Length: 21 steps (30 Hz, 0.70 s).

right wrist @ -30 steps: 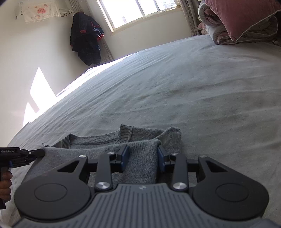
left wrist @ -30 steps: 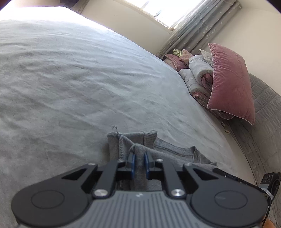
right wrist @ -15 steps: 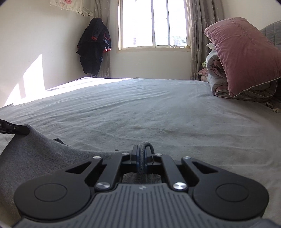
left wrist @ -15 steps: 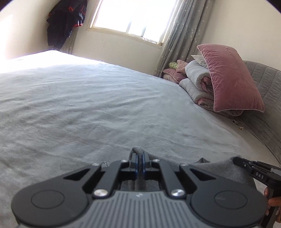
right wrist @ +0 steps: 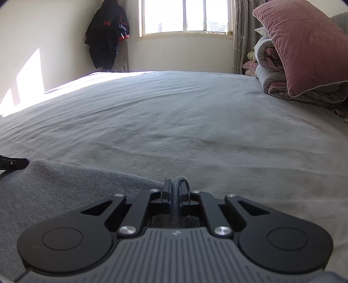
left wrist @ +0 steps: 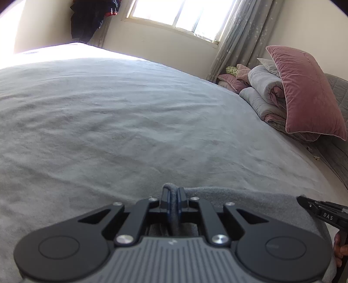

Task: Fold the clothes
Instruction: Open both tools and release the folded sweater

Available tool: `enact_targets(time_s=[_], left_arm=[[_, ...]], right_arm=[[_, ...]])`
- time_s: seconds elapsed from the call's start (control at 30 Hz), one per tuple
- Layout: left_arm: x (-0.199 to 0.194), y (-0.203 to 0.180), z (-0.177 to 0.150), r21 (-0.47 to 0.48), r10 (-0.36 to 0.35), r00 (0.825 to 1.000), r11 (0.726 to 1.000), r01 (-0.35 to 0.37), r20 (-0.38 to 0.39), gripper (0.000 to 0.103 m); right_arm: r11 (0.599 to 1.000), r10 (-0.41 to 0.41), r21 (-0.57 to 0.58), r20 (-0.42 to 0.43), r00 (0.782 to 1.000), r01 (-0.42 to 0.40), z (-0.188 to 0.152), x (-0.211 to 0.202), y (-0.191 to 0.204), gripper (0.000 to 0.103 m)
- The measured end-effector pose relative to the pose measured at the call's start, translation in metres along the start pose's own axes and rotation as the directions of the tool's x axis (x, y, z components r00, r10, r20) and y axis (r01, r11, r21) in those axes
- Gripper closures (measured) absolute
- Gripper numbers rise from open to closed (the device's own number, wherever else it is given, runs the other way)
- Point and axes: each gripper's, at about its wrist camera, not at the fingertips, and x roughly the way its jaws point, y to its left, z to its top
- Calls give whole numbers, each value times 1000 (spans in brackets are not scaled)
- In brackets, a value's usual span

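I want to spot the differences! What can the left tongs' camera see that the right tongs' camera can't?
Only the left wrist view shows the right tongs' black tip with "DAS" printed on it and a bit of the person's hand. Only the right wrist view shows the sun patch on the wall. Both show their own tongs, left tongs and right tongs, pinched shut on the grey sweater, plus the grey bed, pink pillow, window and dark jacket.

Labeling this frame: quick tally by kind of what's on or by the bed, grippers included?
Grippers: 2, left gripper and right gripper, both shut on the sweater
Grey sweater: 1
Large pink pillow: 1
Rolled grey duvet: 1
Dark jacket hanging by the window: 1
Total: 6
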Motion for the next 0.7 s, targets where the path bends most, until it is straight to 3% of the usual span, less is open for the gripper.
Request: enact_targets(time_s=[0.1, 0.17, 0.2, 0.27, 0.43, 0.53, 0.7], left_arm=[[-11, -6, 9, 7, 31, 999, 1000, -31, 9, 84], [-24, -11, 15, 11, 50, 998, 999, -50, 37, 81], [-31, -14, 19, 15, 54, 997, 998, -55, 59, 79], [-41, -21, 23, 17, 42, 995, 999, -44, 86, 70], [-44, -44, 15, -5, -84, 994, 996, 85, 64, 64], [-34, -52, -2, 7, -101, 994, 995, 101, 31, 63], [-27, -42, -21, -9, -86, 996, 996, 86, 8, 66]], right_arm=[[1000, -3, 25, -8, 1000, 4, 6, -7, -3, 88], [999, -11, 51, 7, 1000, 11, 10, -18, -5, 64], [998, -9, 67, 19, 1000, 8, 12, -25, -7, 61], [995, 12, 97, 31, 999, -15, 16, -34, -9, 60], [993, 91, 77, 20, 996, -92, 18, -43, 18, 60], [991, 118, 69, -1, 993, -118, 10, -40, 36, 60], [996, 92, 24, -42, 995, -91, -7, -36, 47, 60]])
